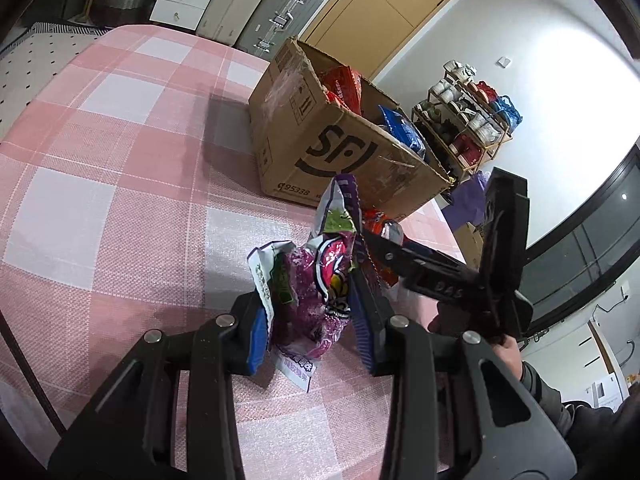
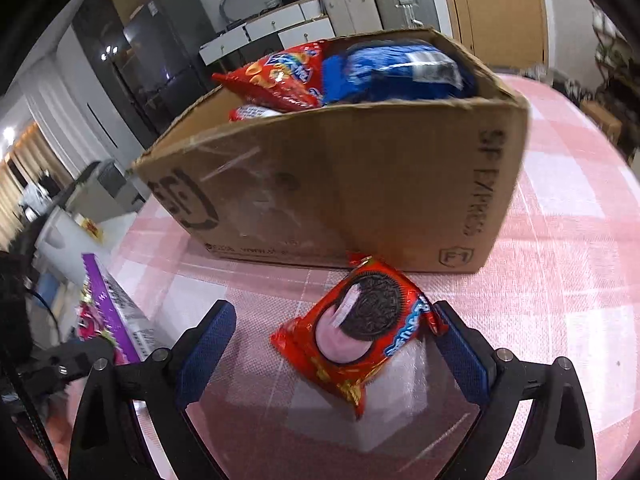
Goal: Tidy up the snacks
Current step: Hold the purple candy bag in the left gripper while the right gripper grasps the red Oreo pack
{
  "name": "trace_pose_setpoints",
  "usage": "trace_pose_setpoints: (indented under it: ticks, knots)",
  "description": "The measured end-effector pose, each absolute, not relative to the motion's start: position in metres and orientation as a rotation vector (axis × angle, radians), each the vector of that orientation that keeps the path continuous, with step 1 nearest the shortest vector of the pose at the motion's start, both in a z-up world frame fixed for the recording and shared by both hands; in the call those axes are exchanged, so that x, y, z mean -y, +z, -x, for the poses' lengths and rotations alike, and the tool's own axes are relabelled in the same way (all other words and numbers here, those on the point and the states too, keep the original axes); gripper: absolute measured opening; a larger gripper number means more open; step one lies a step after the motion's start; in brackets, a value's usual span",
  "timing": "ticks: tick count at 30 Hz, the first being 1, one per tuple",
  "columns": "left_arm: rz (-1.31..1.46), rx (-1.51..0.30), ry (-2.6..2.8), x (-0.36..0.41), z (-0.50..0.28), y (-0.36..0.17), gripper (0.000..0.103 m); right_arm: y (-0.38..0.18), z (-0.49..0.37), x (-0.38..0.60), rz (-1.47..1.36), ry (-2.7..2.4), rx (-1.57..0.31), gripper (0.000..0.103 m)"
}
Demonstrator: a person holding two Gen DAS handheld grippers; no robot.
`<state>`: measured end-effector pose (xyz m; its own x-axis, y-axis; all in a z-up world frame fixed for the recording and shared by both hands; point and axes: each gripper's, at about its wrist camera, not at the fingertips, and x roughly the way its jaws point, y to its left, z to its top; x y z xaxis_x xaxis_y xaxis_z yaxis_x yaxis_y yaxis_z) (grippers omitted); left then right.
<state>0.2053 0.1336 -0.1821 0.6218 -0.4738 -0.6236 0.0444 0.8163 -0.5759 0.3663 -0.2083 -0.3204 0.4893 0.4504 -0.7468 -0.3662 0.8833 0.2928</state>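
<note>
Left gripper (image 1: 308,332) pinches purple bag (image 1: 312,280); right view shows red cookie pack (image 2: 360,332)

Pink checked tablecloth (image 2: 560,280) under cardboard box (image 2: 360,200), red cookie packet (image 2: 360,332).

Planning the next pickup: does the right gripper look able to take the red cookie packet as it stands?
Probably yes: the right gripper is open, the cookie packet lies flat between its fingers, and nothing covers it.

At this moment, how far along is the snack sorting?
Done: a red bag and a blue bag sit in the cardboard box. In hand: the left gripper clamps a purple snack bag. Left: the red cookie pack lies on the table between the right gripper's open fingers.
</note>
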Motion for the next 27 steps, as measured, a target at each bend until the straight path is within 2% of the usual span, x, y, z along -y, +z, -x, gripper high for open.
trace_pose_setpoints:
  ticks: [2,4,6,7,8,11,27]
  knots:
    - [0.556,-0.855,-0.311,-0.136,-0.203,-0.182,0.032,-0.321,-0.364,0.200,-0.040,0.479,-0.925,0.081]
    - [0.562,-0.859,-0.303,-0.136,-0.202,-0.183,0.032,-0.321,-0.363,0.194,0.014,0.464,-0.912,0.077]
    - [0.566,-0.861,-0.298,-0.137,-0.200,-0.182,0.032,-0.321,-0.362,0.197,0.004,0.462,-0.903,0.062]
    - [0.565,-0.862,-0.295,-0.136,-0.199,-0.182,0.032,-0.320,-0.363,0.199,-0.003,0.465,-0.900,0.051]
    - [0.564,-0.861,-0.293,-0.135,-0.198,-0.180,0.032,-0.320,-0.364,0.202,-0.011,0.473,-0.902,0.048]
    - [0.553,-0.853,-0.291,-0.132,-0.196,-0.174,0.032,-0.321,-0.361,0.205,-0.009,0.488,-0.898,0.046]
    - [0.478,-0.819,-0.278,-0.111,-0.181,-0.143,0.032,-0.294,-0.319,0.255,-0.097,0.562,-0.834,0.045]
